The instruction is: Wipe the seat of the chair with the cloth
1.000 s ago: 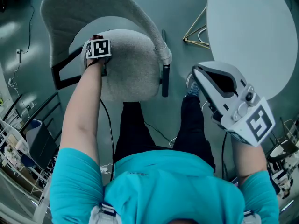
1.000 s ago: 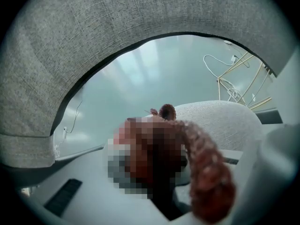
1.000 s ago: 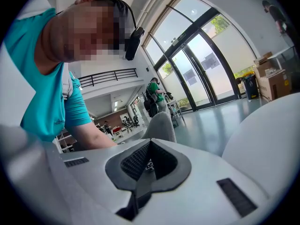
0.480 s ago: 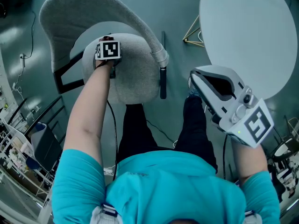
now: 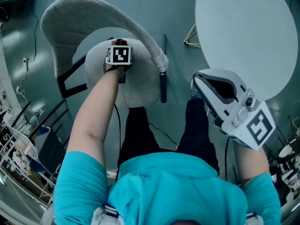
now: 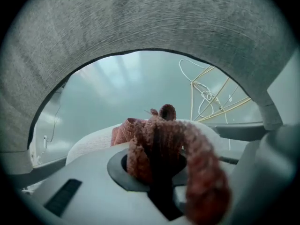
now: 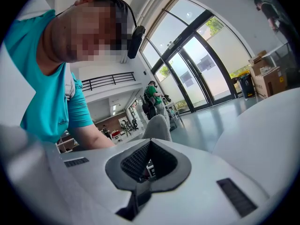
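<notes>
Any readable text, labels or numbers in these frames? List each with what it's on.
No readable text in any view.
Left marker cube: black-and-white square pattern only, no letters.
Right marker cube: pattern only.
Small mark on the teal shirt: too small to read.
Cardboard boxes: no legible print.

Floor [image 5: 173, 13], grey-green, carries the chair [image 5: 70, 18]; landmark = chair.
Seat [image 5: 140, 86]: round, grey fabric. Reddish cloth [image 6: 159, 139] at its rear under the curved backrest, pinched in the left tongs [image 6: 161, 172]; contact with the fabric not resolvable. Right of the chair: round pale worktop [image 5: 243, 36] on gold wire legs [image 5: 192, 34]. Left of the chair: thin cable [image 5: 26, 62] on the floor.
</notes>
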A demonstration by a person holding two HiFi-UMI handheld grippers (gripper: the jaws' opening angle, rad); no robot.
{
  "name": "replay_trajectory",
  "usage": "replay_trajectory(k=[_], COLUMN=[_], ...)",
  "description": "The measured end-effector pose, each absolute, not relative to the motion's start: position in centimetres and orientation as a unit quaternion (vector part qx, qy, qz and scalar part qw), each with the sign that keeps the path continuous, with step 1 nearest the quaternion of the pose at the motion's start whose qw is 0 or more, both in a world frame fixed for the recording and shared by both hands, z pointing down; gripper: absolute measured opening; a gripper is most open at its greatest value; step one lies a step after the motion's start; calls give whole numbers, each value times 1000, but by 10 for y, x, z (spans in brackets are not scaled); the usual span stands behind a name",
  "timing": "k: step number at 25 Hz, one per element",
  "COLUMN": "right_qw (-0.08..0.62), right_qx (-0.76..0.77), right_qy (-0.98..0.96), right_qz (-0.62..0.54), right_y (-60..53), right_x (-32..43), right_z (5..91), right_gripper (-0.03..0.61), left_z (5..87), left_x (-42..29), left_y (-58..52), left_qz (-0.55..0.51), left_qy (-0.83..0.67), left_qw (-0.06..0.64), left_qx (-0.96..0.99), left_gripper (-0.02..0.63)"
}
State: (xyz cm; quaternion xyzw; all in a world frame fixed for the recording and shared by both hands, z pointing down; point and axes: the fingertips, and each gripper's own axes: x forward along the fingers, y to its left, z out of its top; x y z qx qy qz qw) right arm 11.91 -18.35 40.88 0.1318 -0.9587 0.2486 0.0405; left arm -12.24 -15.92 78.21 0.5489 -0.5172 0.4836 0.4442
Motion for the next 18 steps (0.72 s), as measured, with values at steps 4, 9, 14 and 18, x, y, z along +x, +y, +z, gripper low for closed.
replay_trajectory(k=[4,9,14,18], right_qw=[30,33,21,27], right_qx=[134,133,133,132], right_qy=[-958,-957,-958,-955], right_qz=[252,255,255,264], right_y=[-184,-179,-179,-174], right_x=[121,125,124,125], right_z=[405,408,405,408], right_gripper=[-3,-3,-3,-3], left_z=[781,772,770,766], left_x=[-73,-53,-14,9], left_y=[-163,-165,-159,-159], left_qz=[469,471,394,358], left_qy=[-488,-483,-429,-395], left_qw=[453,448,510,516], left_qx=[580,587,633,670], left_gripper=[63,63,63,62])
